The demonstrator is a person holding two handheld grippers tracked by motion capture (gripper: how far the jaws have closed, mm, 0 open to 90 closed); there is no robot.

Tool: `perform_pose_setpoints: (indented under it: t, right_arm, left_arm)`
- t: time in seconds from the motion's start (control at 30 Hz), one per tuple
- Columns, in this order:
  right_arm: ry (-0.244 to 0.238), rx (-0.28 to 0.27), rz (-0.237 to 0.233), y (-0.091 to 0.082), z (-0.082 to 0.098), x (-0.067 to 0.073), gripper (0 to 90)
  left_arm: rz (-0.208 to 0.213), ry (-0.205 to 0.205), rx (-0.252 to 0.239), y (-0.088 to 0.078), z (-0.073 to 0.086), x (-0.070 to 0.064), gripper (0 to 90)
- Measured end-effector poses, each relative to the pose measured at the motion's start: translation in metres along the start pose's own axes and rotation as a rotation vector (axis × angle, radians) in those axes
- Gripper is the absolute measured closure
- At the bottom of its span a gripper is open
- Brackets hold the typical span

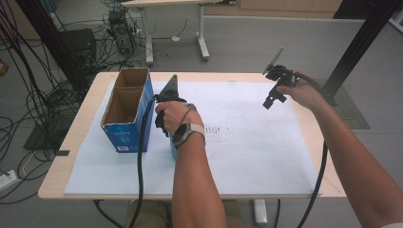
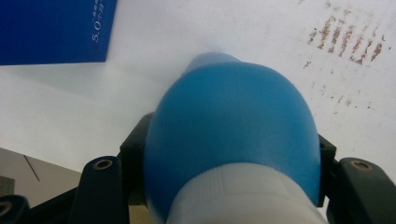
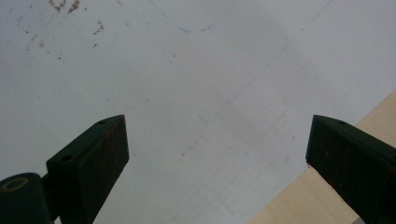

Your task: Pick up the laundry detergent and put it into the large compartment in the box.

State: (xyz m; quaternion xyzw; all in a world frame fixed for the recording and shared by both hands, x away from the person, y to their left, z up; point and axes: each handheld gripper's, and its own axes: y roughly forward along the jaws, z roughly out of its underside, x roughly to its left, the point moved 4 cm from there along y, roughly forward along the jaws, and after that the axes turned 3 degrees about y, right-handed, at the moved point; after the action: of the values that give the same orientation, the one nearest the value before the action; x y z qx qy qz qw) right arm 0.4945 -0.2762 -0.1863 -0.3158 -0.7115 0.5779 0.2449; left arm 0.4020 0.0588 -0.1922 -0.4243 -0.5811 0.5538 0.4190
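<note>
My left gripper (image 2: 231, 144) is shut on a rounded blue bottle-like object (image 2: 233, 121) with a white ribbed end, one black jaw pressed to each side of it. In the high view the left gripper (image 1: 163, 127) sits under the person's hand, just right of the blue box, and a sliver of the blue object (image 1: 173, 153) peeks out below the wrist. My right gripper (image 1: 273, 99) hangs above the far right part of the white sheet (image 1: 247, 156). Its jaws stand wide apart in the right gripper view (image 3: 217, 140), with nothing between them.
An open blue carton (image 1: 126, 114) with a bare cardboard inside stands at the table's left; its corner (image 2: 51, 30) is close to the held object. Brown smudges (image 2: 348, 39) mark the sheet's middle. The wooden table edge (image 3: 303, 200) runs beside the right gripper.
</note>
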Motion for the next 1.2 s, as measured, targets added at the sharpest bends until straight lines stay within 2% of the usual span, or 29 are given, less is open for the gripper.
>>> perform_pose_setpoints:
  t: [1.2]
  right_arm:
    - [-0.005,0.002,-0.001,0.0002,-0.0002,0.0009,5.8]
  left_arm:
    - [-0.005,0.011,-0.004,0.0,0.0011,-0.0012,38.5]
